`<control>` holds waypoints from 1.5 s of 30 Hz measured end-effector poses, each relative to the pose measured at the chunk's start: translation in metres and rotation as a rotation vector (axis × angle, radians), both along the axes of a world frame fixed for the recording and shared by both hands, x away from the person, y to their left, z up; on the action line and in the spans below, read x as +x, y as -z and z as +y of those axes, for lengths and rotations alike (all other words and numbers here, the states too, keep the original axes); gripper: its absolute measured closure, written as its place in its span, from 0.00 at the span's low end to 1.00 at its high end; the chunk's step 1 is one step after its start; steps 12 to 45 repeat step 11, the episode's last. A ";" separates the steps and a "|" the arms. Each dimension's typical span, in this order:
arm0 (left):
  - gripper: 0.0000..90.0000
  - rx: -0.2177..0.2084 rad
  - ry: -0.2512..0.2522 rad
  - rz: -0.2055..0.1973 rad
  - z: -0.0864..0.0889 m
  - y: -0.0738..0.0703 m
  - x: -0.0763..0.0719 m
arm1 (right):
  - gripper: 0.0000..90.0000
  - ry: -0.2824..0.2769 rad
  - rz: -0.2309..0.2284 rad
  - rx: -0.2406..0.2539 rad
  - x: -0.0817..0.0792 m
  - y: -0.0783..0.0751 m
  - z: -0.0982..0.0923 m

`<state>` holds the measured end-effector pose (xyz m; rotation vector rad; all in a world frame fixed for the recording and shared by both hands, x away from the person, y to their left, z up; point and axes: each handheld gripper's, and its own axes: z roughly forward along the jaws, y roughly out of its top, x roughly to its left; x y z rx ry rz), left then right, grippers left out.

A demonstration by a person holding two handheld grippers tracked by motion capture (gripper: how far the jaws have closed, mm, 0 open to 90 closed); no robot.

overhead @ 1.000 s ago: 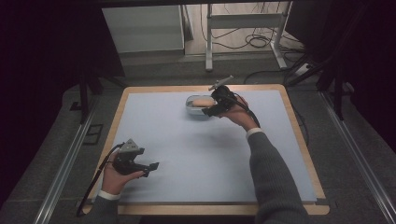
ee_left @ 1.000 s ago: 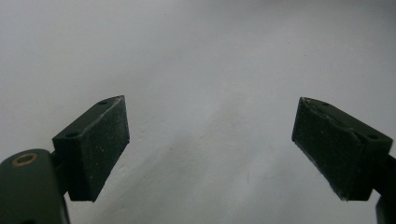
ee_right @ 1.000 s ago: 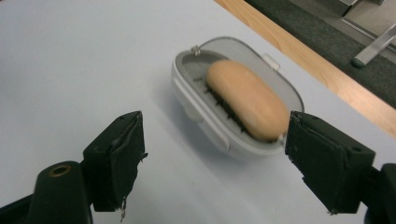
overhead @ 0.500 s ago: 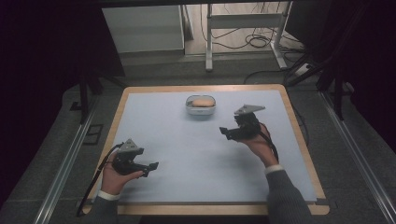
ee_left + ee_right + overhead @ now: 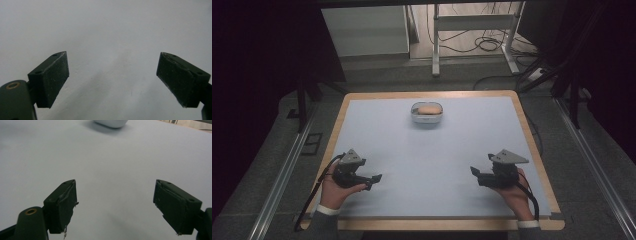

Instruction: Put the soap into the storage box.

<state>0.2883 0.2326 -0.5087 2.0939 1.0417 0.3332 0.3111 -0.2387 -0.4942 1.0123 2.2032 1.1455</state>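
While both grippers sat near the table's (image 5: 532,137) front edge, left gripper (image 5: 374,178) and right gripper (image 5: 474,172) had jaws spread, nothing between them. Bowl (image 5: 426,114) with a tan lump stood well apart by the far edge; bare mat lay between.

My table (image 5: 532,150) is wood at the rim, its top a matt, smooth pale sheet. The far bowl (image 5: 426,116) looks like glossy white plastic. My right gripper (image 5: 113,205) has matt black rubbery pads (image 5: 63,205), frayed at the edges.
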 end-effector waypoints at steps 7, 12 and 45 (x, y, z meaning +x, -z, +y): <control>0.12 0.012 0.001 0.006 -0.004 0.002 0.000 | 0.21 -0.014 -0.012 0.020 -0.012 0.001 -0.010; 0.12 0.019 0.001 0.007 -0.007 0.002 -0.003 | 0.21 -0.018 -0.022 0.069 -0.008 0.000 -0.010; 0.12 0.019 0.001 0.007 -0.007 0.002 -0.003 | 0.21 -0.018 -0.022 0.069 -0.008 0.000 -0.010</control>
